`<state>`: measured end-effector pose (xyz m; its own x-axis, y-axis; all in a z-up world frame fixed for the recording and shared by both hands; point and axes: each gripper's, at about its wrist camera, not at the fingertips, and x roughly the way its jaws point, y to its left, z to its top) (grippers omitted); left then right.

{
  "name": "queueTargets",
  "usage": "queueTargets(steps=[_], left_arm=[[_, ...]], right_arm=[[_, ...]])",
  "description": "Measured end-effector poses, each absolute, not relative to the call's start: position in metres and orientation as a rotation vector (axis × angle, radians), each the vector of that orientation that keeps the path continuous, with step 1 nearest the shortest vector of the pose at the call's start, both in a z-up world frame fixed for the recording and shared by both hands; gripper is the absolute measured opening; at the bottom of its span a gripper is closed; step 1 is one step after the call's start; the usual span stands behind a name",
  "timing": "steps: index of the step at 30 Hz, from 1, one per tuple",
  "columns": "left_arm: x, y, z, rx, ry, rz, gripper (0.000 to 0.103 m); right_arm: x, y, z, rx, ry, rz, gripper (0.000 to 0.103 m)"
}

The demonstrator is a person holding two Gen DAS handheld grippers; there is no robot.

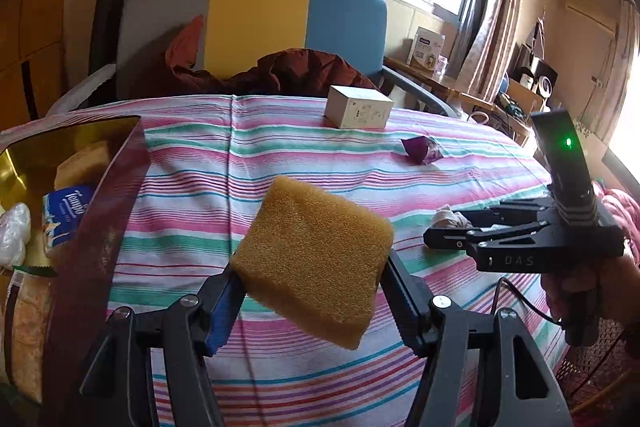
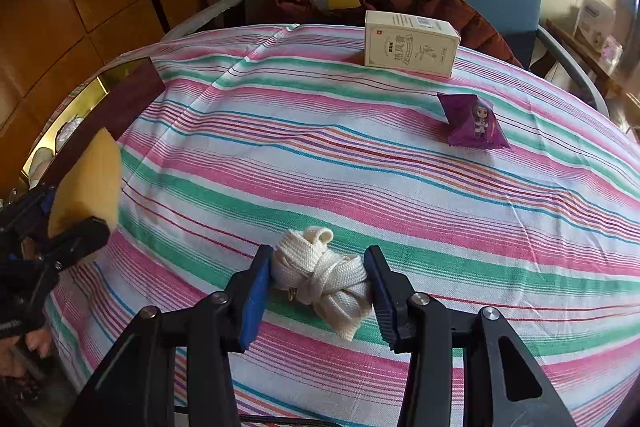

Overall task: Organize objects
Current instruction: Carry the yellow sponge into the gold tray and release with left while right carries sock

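Two tools work: the left tool [image 1: 312, 291] holds a tilted yellow foam sponge [image 1: 312, 263] above the striped tabletop [image 1: 400, 187]; the right tool [image 2: 318, 291] brackets a knotted white cloth strap [image 2: 320, 275], soft and light, best pinched mid-knot.

Sponge [image 1: 312, 263] porous foam; strap bundle [image 2: 324, 275] woven cloth; packet [image 2: 474, 123] seemingly glossy plastic.

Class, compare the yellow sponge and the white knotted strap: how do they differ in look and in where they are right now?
The yellow sponge is a porous block; the white knotted strap is woven webbing tied in a bundle. The sponge is lifted clear of the striped cloth; the strap lies on it. Shared: each sits between a hand-held gripper's fingers, sponge in the left, strap in the right.
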<state>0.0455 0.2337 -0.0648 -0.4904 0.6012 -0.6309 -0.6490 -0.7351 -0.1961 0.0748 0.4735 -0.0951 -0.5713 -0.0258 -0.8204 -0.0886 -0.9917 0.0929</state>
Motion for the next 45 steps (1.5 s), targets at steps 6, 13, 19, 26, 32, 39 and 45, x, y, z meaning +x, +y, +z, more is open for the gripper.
queueTargets(steps=[6,13,19,26,32,39,45], left_arm=[[0.024,0.195,-0.042,-0.898,-0.037,2.288,0.066],[-0.03,0.148,-0.028,-0.973,-0.139,2.393,0.066],[-0.082,0.111,-0.036,-1.125,-0.264,2.457,0.066],[-0.132,0.081,-0.045,-1.259,-0.379,2.502,0.066],[-0.169,0.064,-0.046,-1.336,-0.34,2.576,0.066],[-0.209,0.038,-0.058,-1.482,-0.337,2.668,0.071],[-0.203,0.014,-0.07,-1.481,-0.471,2.677,0.083]], right_arm=[[0.075,0.468,-0.095,-1.435,0.18,2.757,0.047],[0.075,0.469,-0.096,-1.43,0.185,2.759,0.047],[0.074,0.468,-0.097,-1.418,0.177,2.768,0.047],[0.073,0.467,-0.098,-1.417,0.174,2.77,0.047],[0.072,0.467,-0.098,-1.419,0.172,2.772,0.048],[0.072,0.467,-0.098,-1.413,0.162,2.778,0.048],[0.072,0.465,-0.099,-1.402,0.159,2.789,0.05]])
